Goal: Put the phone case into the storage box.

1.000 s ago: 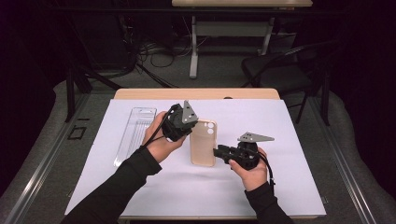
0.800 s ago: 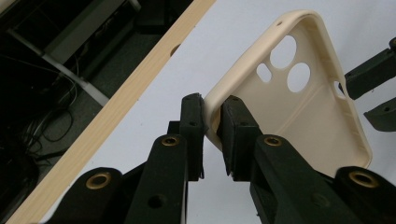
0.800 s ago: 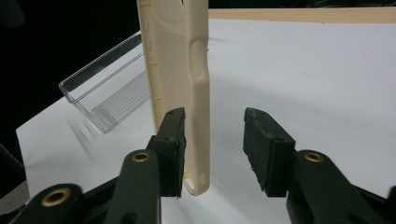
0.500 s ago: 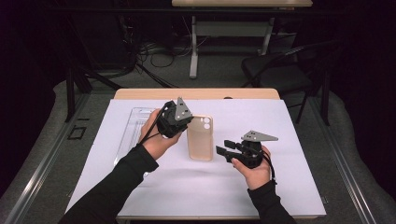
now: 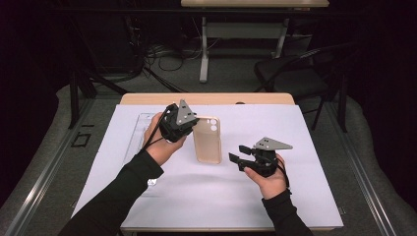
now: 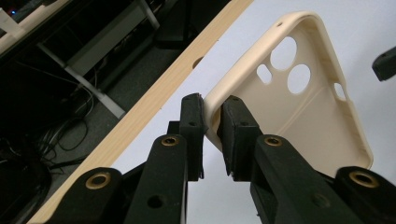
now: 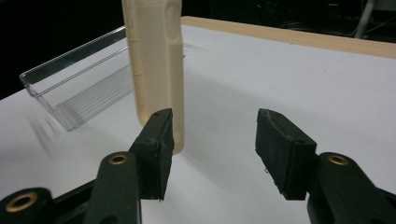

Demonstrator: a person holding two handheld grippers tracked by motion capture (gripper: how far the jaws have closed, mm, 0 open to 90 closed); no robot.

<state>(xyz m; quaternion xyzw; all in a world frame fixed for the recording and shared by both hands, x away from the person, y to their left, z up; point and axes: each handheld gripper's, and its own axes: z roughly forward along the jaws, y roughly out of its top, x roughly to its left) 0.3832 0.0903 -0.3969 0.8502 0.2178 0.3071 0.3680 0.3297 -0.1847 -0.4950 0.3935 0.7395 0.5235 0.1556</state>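
I've got the left gripper point(image 5: 189, 129) clamped on the phone case point(image 5: 207, 140): in the left gripper view its pads pinch the thin side wall of the case point(image 6: 299, 98) near the corner by the camera cut-outs, one pad outside the rim, one inside. In the high view the case sits roughly mid-sheet, between my two hands, camera holes at the far end, inner side facing up twd the camera; from the right gripper view the case point(image 7: 154, 60) reads as upright, edge-on, its bottom end close over the white sheet point(image 5: 305, 196), though I can't tell whether it touches. The right gripper point(image 5: 235, 158) is just beside the case, on its right and nearer me, approx level w/ its lower end, not touching it. Its jaws have just been opening and now stand at a medium gap w/ nothing between them; in the right gripper view the left pad point(image 7: 161, 140) overlaps the case's bottom corner, but the case stands farther off. A clear plastic tray point(image 7: 79, 88) lies on the sheet beyond the case, left side of the table point(image 5: 206, 98), partly behind my left hand point(image 5: 164, 147).
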